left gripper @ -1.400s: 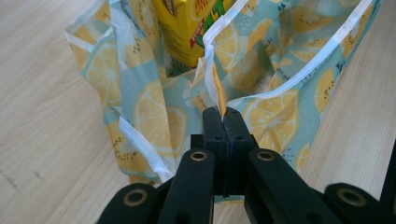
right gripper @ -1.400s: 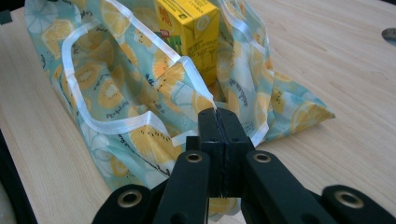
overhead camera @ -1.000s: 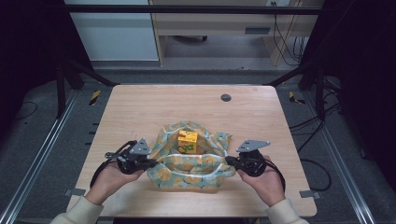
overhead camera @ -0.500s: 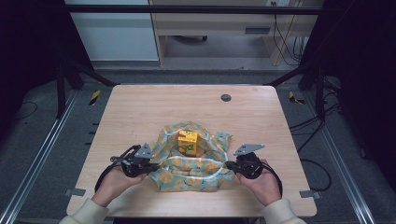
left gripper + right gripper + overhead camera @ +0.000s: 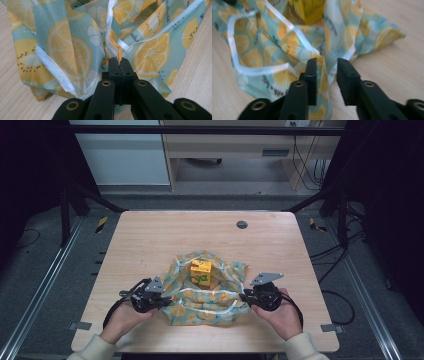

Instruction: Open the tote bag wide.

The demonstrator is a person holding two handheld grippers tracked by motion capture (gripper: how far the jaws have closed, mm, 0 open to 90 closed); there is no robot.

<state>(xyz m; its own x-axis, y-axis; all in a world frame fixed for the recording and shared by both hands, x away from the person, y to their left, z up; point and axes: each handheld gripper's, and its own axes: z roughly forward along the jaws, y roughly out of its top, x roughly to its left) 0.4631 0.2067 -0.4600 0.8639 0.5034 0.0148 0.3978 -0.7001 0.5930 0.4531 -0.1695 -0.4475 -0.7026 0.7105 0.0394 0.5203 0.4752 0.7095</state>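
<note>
A yellow carton [image 5: 201,273] stood upright in the middle of the lemon-print bag [image 5: 210,297], its top rising above the crumpled cloth, and nothing else stood between my two claws. A small dark round fitting [image 5: 242,224] sat well apart near the far edge of the worktop [image 5: 150,240]. The bag lay slumped on the near half of the worktop, between my hands. My left claw [image 5: 119,61] was clenched on a fold of the bag beside its white zip strip [image 5: 111,22], at the bag's left end. My right claw [image 5: 327,67] had just been opening at the bag's right end; its jaws stood apart with a flap of the bag between them, lying against one jaw and clear of the other, so it was released. The worktop was pale wood grain. Beyond it lay grey flooring, a dark metal frame, trailing cables and a pale cabinet at the back
</note>
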